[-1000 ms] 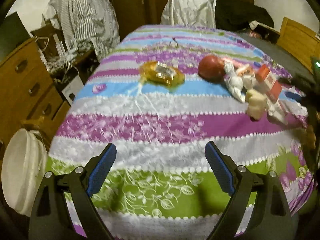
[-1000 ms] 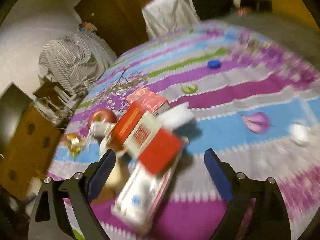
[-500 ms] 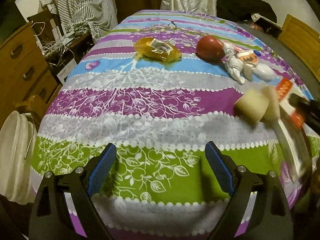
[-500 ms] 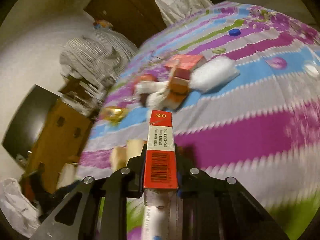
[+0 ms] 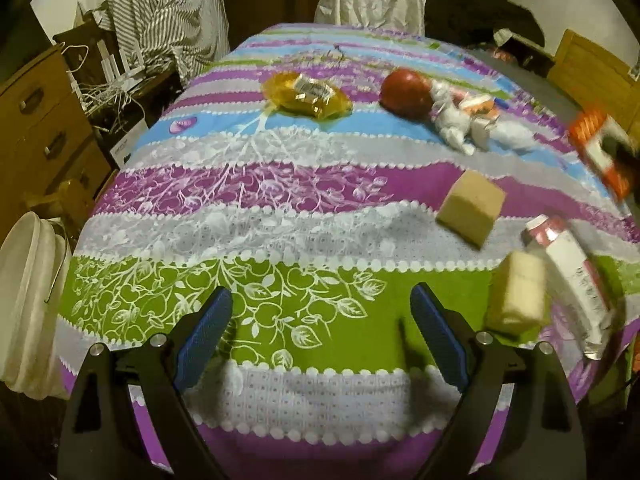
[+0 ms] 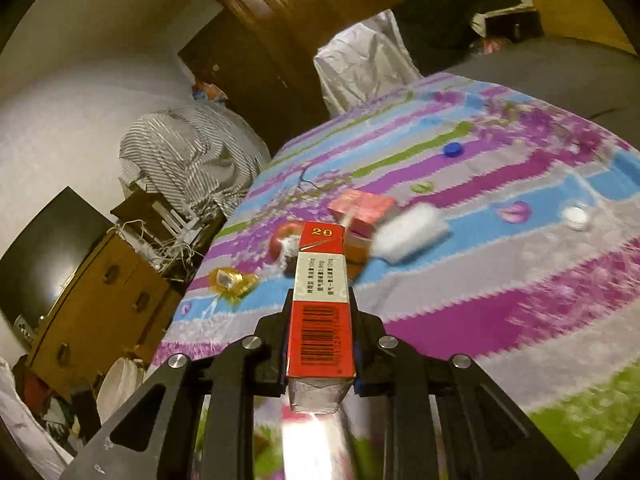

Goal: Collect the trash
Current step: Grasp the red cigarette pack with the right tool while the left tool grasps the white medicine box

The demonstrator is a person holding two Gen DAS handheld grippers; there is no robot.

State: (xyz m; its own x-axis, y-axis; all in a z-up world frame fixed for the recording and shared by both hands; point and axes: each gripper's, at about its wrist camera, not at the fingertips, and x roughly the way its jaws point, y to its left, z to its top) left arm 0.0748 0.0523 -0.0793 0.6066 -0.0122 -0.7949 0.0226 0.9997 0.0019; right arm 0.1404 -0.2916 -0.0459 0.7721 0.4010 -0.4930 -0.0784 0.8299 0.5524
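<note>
Left of the red apple (image 5: 404, 88) a yellow wrapper (image 5: 306, 94) lies uncollected on the striped tablecloth (image 5: 280, 184), the left gripper (image 5: 320, 336) hovers spread and empty, and the right gripper (image 6: 320, 332) clamps a red cigarette pack (image 6: 322, 300), so collecting looks barely begun.

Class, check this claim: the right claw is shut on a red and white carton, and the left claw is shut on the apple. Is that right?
Not quite. In the left wrist view the left claw is open and empty, and the apple lies on the tablecloth. The right claw is indeed shut on the red and white carton.
</note>
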